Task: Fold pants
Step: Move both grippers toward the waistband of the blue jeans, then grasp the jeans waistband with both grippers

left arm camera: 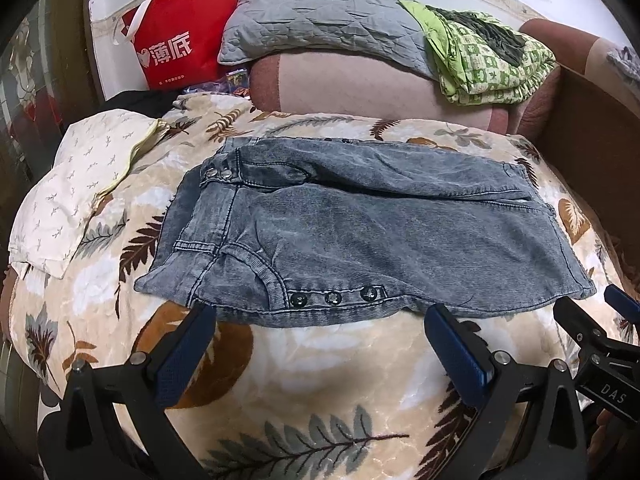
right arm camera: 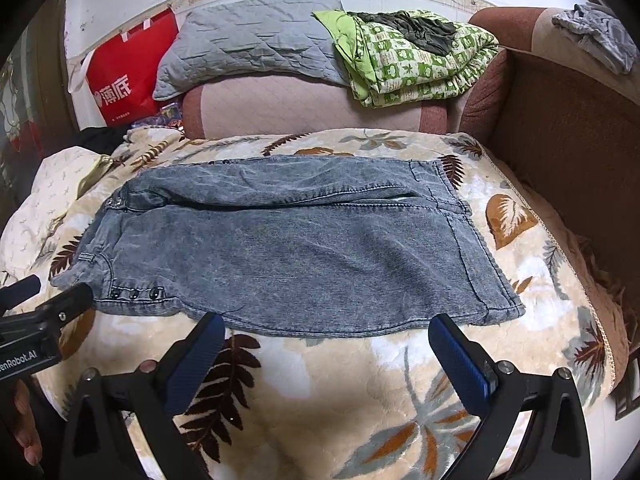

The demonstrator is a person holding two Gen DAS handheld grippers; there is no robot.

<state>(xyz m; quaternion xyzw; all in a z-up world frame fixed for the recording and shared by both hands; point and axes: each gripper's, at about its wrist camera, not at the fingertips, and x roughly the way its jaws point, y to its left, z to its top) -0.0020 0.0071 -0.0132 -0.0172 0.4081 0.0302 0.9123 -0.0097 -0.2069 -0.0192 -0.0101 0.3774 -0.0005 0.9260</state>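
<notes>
The left gripper (left arm camera: 320,312) has its blue-padded jaws spread wide and empty, poised just at the near edge of the grey washed-denim pants (left arm camera: 360,232), close to a row of three dark snap buttons (left arm camera: 334,297) on the near hem. The right gripper (right arm camera: 326,324) is likewise spread and empty, its jaws near the same edge further toward the leg cuffs. Neither seems to touch the cloth, though contact at the very hem cannot be ruled out.

The pants lie flat across the middle of a plush cream blanket with brown and grey leaf prints (left arm camera: 320,380), waistband to the left and cuffs to the right. They look short for trousers, so they may already be doubled over, or may simply be cropped; the views do not settle it. My judgement is that the task is early to midway: the garment is laid out and smoothed, and at least one fold, likely bringing the near edge over to the far edge, is left to do.

The blanket covers a soft seat or bed. A white cloth with small sprigs (left arm camera: 76,184) lies at its left. Behind is a pink-brown sofa back (left arm camera: 360,88) carrying a grey quilted pillow (left arm camera: 320,16) and a folded green patterned quilt (left arm camera: 488,60). A red paper bag with white characters (left arm camera: 180,32) leans on the white wall.
</notes>
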